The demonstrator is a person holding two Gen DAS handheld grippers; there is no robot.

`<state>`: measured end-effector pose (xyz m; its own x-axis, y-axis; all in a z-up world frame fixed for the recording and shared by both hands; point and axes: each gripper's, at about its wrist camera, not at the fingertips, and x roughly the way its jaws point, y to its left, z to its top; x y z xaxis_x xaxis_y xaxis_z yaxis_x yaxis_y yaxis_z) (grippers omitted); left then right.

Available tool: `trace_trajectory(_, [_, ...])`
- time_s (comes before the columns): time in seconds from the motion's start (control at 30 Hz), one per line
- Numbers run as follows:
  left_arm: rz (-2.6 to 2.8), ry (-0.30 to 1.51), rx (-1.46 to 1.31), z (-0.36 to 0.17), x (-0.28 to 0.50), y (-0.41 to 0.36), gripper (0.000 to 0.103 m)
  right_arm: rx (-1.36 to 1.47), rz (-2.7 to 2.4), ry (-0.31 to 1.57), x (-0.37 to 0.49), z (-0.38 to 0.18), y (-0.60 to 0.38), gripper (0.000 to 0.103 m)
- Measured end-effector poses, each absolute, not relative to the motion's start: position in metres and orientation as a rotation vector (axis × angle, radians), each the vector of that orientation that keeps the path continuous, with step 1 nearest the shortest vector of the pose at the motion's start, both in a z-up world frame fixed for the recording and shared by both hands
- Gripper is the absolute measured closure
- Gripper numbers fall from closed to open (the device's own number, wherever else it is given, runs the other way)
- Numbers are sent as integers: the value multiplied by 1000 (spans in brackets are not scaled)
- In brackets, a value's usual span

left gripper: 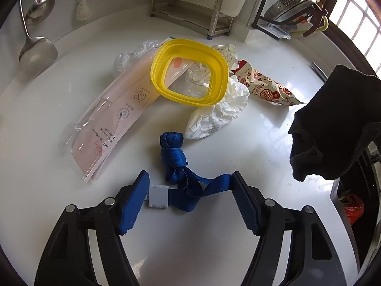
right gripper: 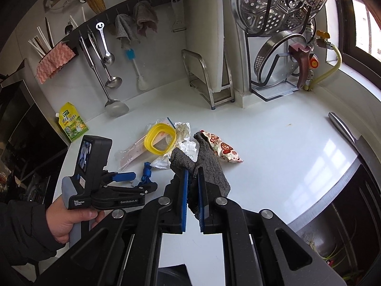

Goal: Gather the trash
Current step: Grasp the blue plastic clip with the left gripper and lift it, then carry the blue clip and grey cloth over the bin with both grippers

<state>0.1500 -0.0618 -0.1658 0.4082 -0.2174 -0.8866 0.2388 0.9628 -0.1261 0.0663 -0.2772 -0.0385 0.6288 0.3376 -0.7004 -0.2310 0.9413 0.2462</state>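
Note:
A trash pile lies on the white counter (left gripper: 71, 214): a knotted blue strap (left gripper: 173, 157) with a grey clip (left gripper: 158, 196), a pink toothbrush package (left gripper: 112, 128), a yellow plastic ring (left gripper: 190, 71), crumpled white paper (left gripper: 219, 112) and a red-patterned snack wrapper (left gripper: 269, 88). My left gripper (left gripper: 190, 188) is open, low over the counter, its fingers on either side of the strap's loose end. My right gripper (right gripper: 193, 176) is shut on a dark grey cloth (right gripper: 209, 166) and holds it above the counter, right of the pile; the cloth also shows in the left wrist view (left gripper: 338, 124).
Ladles (right gripper: 112, 81) and cloths hang on the back wall. A metal rack (right gripper: 209, 81) and a steamer stand (right gripper: 281, 35) stand at the back. A yellow-green pouch (right gripper: 71, 124) stands at the left edge. The counter drops off at the right, over a bin with a red bag (left gripper: 354, 208).

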Motion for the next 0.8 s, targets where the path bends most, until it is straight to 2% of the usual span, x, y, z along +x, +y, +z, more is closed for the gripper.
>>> trace_trajectory(0.13, [-280,1101,56,-170,151,-66,37,147,328,831,65,-40,-279,96])
trace_trajectory(0.17, [-278,1096,67,-169,151,-67,42,149,328,831,65,-41,-279,96])
trace_trajectory(0.2, [-277,1093,80,-169,151,-68,53,151,329,830,65,-41,-279,96])
trace_trajectory(0.23, [-280,1091,86,-168,151,-69,60,152,330,830,65,-42,-279,96])
trace_trajectory(0.27, [-287,1094,84,-168,153,-70,74,154,331,831,65,-42,-280,96])
trace_trajectory(0.3, [-295,1100,81,-168,153,-70,84,158,333,831,66,-43,-280,96])
trace_trajectory(0.4, [-320,1117,44,-168,153,-66,91,162,340,826,67,-42,-277,96])
trace_trajectory(0.8, [-324,1054,11,-122,132,-45,94,171,391,802,67,-32,-257,96])
